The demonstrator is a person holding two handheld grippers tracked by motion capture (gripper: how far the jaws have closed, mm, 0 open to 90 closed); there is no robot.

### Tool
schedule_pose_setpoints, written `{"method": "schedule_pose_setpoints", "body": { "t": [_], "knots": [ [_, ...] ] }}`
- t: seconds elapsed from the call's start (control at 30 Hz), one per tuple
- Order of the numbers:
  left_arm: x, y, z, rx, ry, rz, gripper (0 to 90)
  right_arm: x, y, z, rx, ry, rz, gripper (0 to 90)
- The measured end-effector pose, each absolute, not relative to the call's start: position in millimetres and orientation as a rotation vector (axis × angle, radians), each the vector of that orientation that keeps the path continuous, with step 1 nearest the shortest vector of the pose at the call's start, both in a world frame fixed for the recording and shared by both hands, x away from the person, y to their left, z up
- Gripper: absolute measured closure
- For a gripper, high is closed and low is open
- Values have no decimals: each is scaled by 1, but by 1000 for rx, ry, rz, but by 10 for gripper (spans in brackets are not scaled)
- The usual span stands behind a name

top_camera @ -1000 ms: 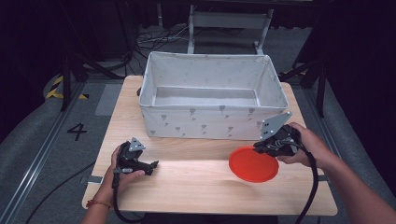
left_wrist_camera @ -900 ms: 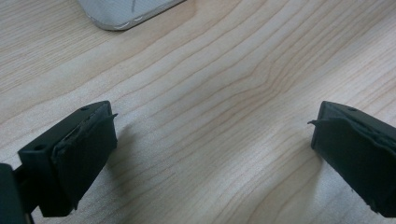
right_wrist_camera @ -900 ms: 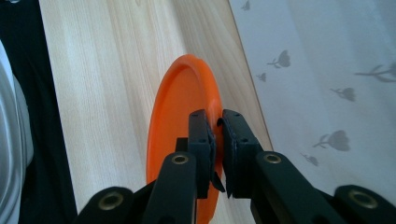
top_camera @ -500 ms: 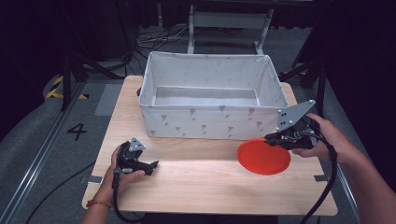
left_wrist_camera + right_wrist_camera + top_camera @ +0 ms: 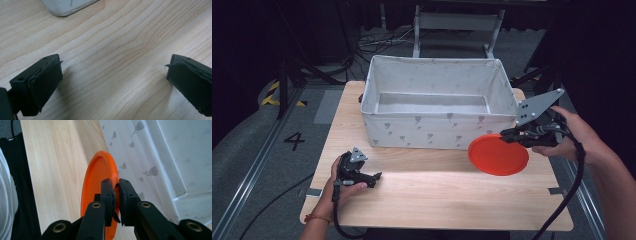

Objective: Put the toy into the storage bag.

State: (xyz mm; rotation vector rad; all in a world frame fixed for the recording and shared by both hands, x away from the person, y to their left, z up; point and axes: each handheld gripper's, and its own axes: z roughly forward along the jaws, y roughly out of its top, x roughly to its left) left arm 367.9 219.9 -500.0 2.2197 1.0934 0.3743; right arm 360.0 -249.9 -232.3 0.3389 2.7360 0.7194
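1. Right gripper (image 5: pixel 512 134) clamped on the rim of the plate (image 5: pixel 498 154), lifted near the table's (image 5: pixel 437 200) right edge, just beside the bin (image 5: pixel 437 132).
2. Thin edge grip only: plate likely to slip or swing if tilted quickly.
3. Close to the bin wall: risk of bumping it and losing the plate.
4. Left gripper (image 5: pixel 112 75) with jaws wide apart, empty, near the front left corner.

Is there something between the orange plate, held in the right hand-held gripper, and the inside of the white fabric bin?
Only the bin's own front wall. The right hand-held gripper holds the orange plate by its rim, in front of that wall near its right corner. The white fabric bin is open on top and looks empty.
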Motion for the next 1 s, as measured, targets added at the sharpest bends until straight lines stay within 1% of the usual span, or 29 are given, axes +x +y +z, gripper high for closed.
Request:
{"method": "schedule_pose_setpoints", "body": {
  "t": [0.57, 1.0],
  "knots": [
    [368, 220, -500, 2220, 1093, 374, 5, 375, -252, -185, 353, 2670, 740, 828],
    [368, 220, -500, 2222, 1092, 374, 5, 407, -248, -154, 428, 2575, 791, 828]
  ]
}}
